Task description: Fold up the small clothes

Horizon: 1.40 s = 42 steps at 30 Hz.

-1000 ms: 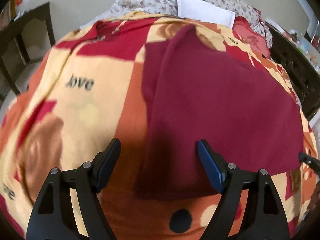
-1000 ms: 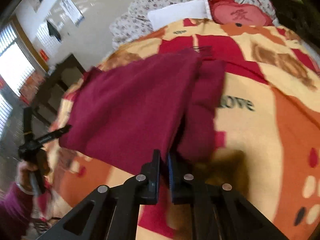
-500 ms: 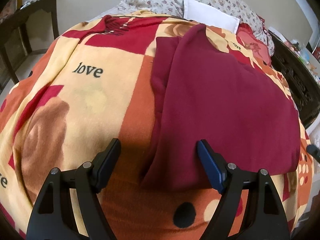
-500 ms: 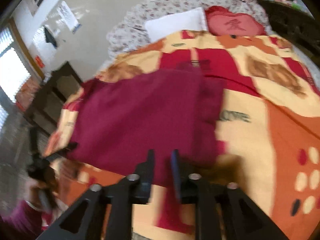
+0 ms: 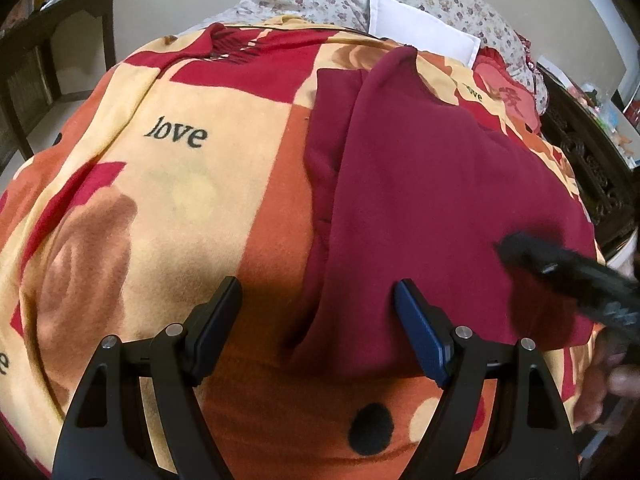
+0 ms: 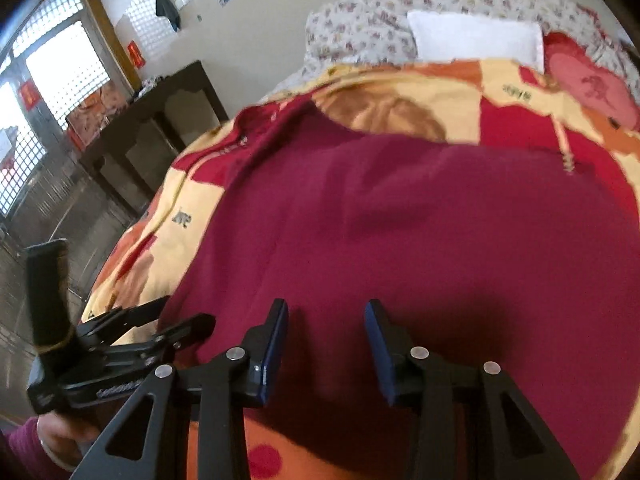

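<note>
So the maroon garment (image 5: 432, 184) is lying folded over on the patterned blanket (image 5: 168, 184). Left gripper (image 5: 318, 316) is gaping wide over its edge, holding nothing; right gripper (image 6: 326, 346) is sitting partly open, empty, above the cloth.

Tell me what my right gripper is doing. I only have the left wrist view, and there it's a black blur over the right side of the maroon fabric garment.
Observer: In the right wrist view, the black right gripper with blue pads has just been opening its jaws. They stand apart above the maroon fabric garment and pinch nothing.
Operator: Can you see my left gripper from there?
Observer: Yes. The black left gripper is at the garment's left edge in that view, with its jaws apart. A hand in a maroon sleeve holds it.
</note>
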Available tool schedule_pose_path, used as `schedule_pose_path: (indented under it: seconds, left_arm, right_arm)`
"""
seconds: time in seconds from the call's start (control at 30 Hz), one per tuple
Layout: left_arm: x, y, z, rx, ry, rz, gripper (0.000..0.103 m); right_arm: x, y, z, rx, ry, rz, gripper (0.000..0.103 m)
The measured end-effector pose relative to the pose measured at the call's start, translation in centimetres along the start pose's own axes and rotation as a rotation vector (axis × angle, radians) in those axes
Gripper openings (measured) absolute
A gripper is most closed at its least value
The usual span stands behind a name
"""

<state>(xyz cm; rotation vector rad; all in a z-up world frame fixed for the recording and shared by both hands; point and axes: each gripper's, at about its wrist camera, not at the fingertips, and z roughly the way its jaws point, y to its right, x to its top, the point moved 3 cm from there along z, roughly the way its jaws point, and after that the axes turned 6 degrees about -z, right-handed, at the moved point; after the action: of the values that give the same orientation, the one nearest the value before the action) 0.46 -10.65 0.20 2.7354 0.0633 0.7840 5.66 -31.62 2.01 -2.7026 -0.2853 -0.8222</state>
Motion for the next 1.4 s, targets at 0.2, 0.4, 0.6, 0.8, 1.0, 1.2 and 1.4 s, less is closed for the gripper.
schedule_pose_path:
  seconds: [0.2,0.4,0.6,0.8,1.0,1.2,1.4]
  left_arm:
    - [0.0,-0.2,0.2,-0.017,0.008,-0.008,0.08]
    - [0.0,-0.3,0.3,-0.034,0.021,-0.031,0.08]
    - [-0.2,-0.7,0.0,-0.067,0.018,-0.037,0.08]
    - [-0.3,-1.1,-0.1,-0.1,0.034,-0.05,0.08]
    - [-0.6,-1.4,-0.2,-0.128,0.062,-0.054,0.08]
    - [-1.2,-1.1,-0.2,-0.13,0.096,-0.023,0.083]
    - [-1.5,-1.1,-0.5,-0.136,0.105,-0.02,0.084]
  right_arm:
    - [0.7,-0.5,0.7,-0.03,-0.041,-0.022,0.039]
    - [3.5,-1.7,0.4,-0.006,-0.023,-0.053,0.039]
    - [6.8,-3.8,1.5,0.021,0.007,-0.097,0.039]
    - [11.3,-5.3,4.8,-0.02,0.019,-0.156,0.038]
    - [12.6,-5.4,8.8,-0.035,0.004,-0.163,0.043]
    - [11.7,-4.4,7.4,0.046,0.002,-0.091,0.047]
    - [11.1,-3.4,7.3,0.12,-0.009,-0.054,0.047]
